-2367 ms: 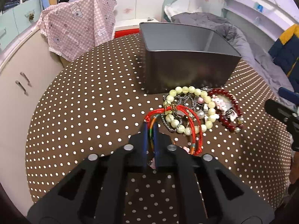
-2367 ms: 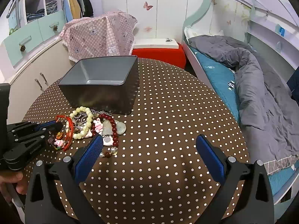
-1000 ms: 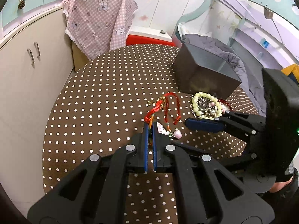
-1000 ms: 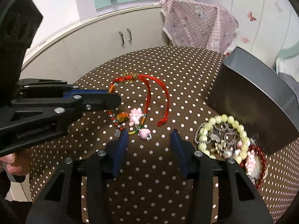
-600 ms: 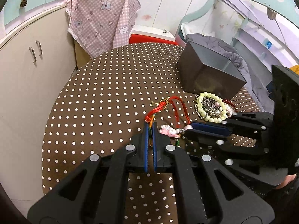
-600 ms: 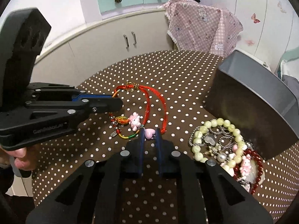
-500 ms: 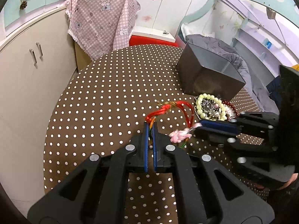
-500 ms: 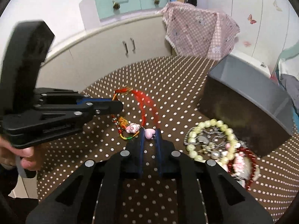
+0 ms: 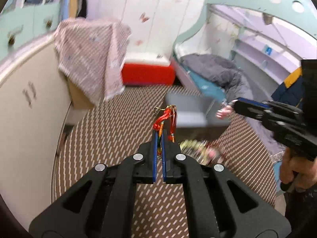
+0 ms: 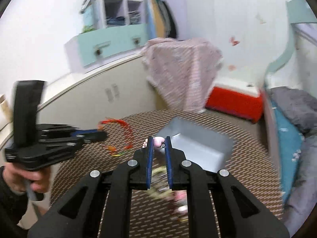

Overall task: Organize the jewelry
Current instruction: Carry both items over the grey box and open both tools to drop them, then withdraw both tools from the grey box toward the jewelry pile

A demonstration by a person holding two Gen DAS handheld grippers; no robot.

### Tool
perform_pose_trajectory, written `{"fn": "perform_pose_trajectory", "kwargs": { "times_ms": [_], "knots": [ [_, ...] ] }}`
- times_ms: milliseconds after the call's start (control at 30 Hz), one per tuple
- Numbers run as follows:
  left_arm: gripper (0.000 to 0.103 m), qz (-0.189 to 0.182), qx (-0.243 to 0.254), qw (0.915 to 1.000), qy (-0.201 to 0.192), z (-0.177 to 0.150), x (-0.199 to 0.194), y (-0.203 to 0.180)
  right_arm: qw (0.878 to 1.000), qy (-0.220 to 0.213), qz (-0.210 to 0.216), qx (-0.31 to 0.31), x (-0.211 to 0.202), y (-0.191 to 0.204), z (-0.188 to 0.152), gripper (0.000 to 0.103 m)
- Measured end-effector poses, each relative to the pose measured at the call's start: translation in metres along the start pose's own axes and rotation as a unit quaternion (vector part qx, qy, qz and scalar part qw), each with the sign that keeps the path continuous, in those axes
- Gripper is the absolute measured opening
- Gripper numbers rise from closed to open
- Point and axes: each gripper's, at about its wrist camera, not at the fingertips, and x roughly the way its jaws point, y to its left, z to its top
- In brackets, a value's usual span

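My left gripper [image 9: 159, 133] is shut on the red cord bracelet [image 9: 165, 117] and holds it up in the air above the table. My right gripper [image 10: 158, 138] is shut on the bracelet's pink charm [image 10: 158, 141], over the near corner of the grey metal box [image 10: 195, 144]. In the right wrist view the red cord [image 10: 126, 129] loops from the left gripper [image 10: 103, 135] toward my right jaws. The pile of remaining jewelry [image 9: 200, 148] lies blurred on the table in front of the box [image 9: 190, 111]. Both views are motion-blurred.
The round table has a brown polka-dot cloth [image 9: 111, 138]. A pink checked cloth [image 9: 93, 55] drapes over furniture behind, beside cream cabinets [image 9: 25, 103]. A red stool [image 9: 147, 73] and a bed with grey bedding [image 9: 220, 73] lie beyond the table.
Both grippers have lifted the red cord bracelet off the table and swung it toward the grey box. The right gripper closed on the pink charm about half a second ago.
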Motion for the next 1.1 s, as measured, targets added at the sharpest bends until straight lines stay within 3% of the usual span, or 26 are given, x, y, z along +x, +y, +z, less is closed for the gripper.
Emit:
{"fn": "perform_pose_trajectory", "kwargs": {
  "times_ms": [133, 300, 367, 400, 433, 467, 600, 767, 1100],
  "knots": [
    [0.004, -0.016, 0.026, 0.9994, -0.012, 0.039, 0.016, -0.024, 0.999, 0.004, -0.035, 0.021, 0.008, -0.031, 0.015, 0.01],
    [0.006, -0.022, 0.027, 0.999, 0.028, 0.056, 0.057, -0.038, 0.997, 0.033, -0.058, 0.042, 0.029, -0.053, 0.012, 0.012],
    [0.033, -0.015, 0.025, 0.9989, 0.037, 0.057, 0.065, -0.04, 0.995, 0.038, -0.066, 0.059, 0.033, -0.062, 0.011, 0.025],
    [0.08, -0.003, 0.019, 0.9992, 0.036, 0.058, 0.066, -0.039, 0.994, 0.036, -0.072, 0.069, 0.034, -0.067, 0.009, 0.049],
    [0.096, 0.007, 0.01, 0.9998, 0.014, 0.058, 0.061, -0.037, 0.994, 0.031, -0.077, 0.078, 0.032, -0.07, 0.008, 0.073],
    [0.096, 0.012, 0.004, 0.9999, -0.011, 0.058, 0.053, -0.035, 0.993, 0.019, -0.081, 0.085, 0.028, -0.072, 0.008, 0.079],
    [0.096, 0.039, -0.011, 0.9989, -0.023, 0.06, 0.04, -0.027, 0.989, -0.005, -0.095, 0.11, 0.007, -0.078, 0.004, 0.096],
    [0.096, 0.07, -0.019, 0.9959, -0.054, 0.055, 0.007, -0.022, 0.982, -0.025, -0.113, 0.147, -0.015, -0.085, 0.002, 0.096],
    [0.096, 0.108, -0.02, 0.9873, -0.115, 0.026, -0.056, -0.033, 0.98, -0.062, -0.128, 0.142, -0.058, -0.058, -0.007, 0.096]
  ]
}}
